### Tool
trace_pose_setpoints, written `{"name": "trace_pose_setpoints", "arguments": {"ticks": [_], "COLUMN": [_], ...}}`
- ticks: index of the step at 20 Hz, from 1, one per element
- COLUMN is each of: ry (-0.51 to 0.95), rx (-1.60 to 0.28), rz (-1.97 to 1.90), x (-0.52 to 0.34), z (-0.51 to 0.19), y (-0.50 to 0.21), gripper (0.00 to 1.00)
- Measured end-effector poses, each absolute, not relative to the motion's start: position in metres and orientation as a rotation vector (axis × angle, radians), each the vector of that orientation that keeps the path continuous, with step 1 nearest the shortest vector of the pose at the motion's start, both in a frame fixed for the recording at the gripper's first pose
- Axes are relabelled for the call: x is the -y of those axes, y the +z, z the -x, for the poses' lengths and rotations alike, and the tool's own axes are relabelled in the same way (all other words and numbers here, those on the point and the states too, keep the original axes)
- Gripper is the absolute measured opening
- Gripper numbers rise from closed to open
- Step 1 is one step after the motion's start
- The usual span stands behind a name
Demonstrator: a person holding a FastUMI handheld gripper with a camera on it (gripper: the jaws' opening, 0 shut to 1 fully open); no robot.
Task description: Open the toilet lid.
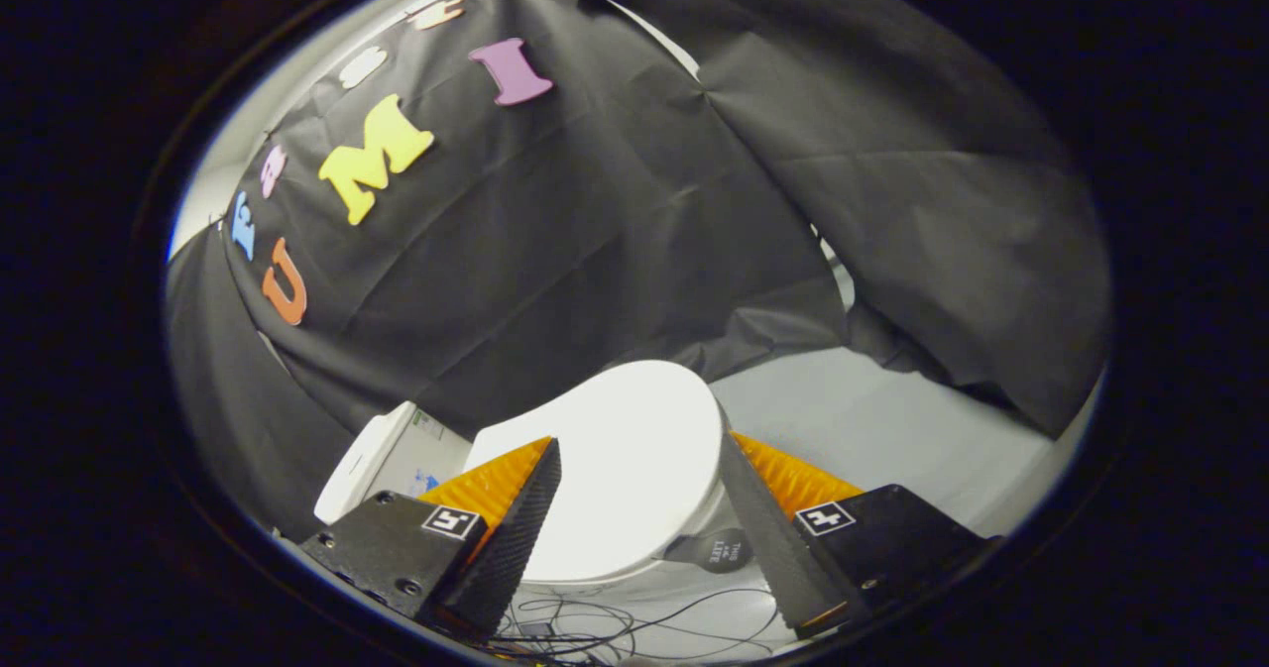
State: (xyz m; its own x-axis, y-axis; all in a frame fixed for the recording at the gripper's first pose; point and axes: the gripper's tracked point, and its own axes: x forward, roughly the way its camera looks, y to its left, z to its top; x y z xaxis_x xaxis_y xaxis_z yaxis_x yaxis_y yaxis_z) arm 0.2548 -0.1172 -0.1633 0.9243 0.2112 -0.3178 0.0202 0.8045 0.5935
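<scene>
Here the hand-held gripper (634, 454) is released, its fingers spread wide apart and touching nothing. The white toilet lid (634, 459) lies shut just ahead, seen between them, with the cistern (382, 459) at its left and cables (634, 622) on the near floor (872, 419).

Creased black cloth (615, 211) drapes the booth's walls; pale grey floor (872, 429) below, with thin dark cables (634, 619) trailing.

The pale floor (872, 419) carries the white toilet (615, 469), its lid down, and a tangle of thin dark cables (634, 622) just in front of its base.
</scene>
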Motion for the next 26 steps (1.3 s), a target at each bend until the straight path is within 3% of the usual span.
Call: {"name": "trace_pose_setpoints", "arguments": {"ticks": [13,18,26], "ry": [0.114,0.152,0.209], "rx": [-0.602,-0.664,-0.704], "rz": [-0.828,-0.961,-0.968], "x": [0.125,0.116,0.103], "z": [-0.244,-0.237,-0.236], "y": [-0.26,-0.271,-0.277], "gripper": [0.98,0.91,0.51]}}
